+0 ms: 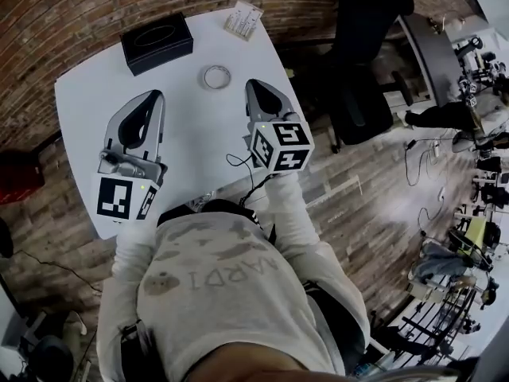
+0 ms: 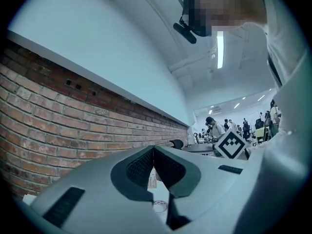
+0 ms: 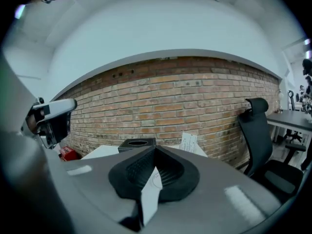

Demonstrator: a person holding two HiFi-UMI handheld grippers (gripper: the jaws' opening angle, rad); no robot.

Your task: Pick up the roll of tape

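The roll of tape (image 1: 216, 76), a small clear ring, lies flat on the white table (image 1: 87, 94) toward its far side. My right gripper (image 1: 254, 84) hovers just right of the roll, jaws shut with nothing between them. My left gripper (image 1: 155, 95) is further left of the roll, its tips also together and empty. In the left gripper view the roll (image 2: 160, 206) shows low down through the slit under the closed jaws of that gripper (image 2: 153, 149). The right gripper view has its gripper (image 3: 155, 148) pointing toward the brick wall.
A black tissue box (image 1: 157, 42) stands at the far left of the table, and a white packet (image 1: 243, 20) leans at the far edge. A black office chair (image 1: 362, 54) stands right of the table. The table's right edge runs close by my right gripper.
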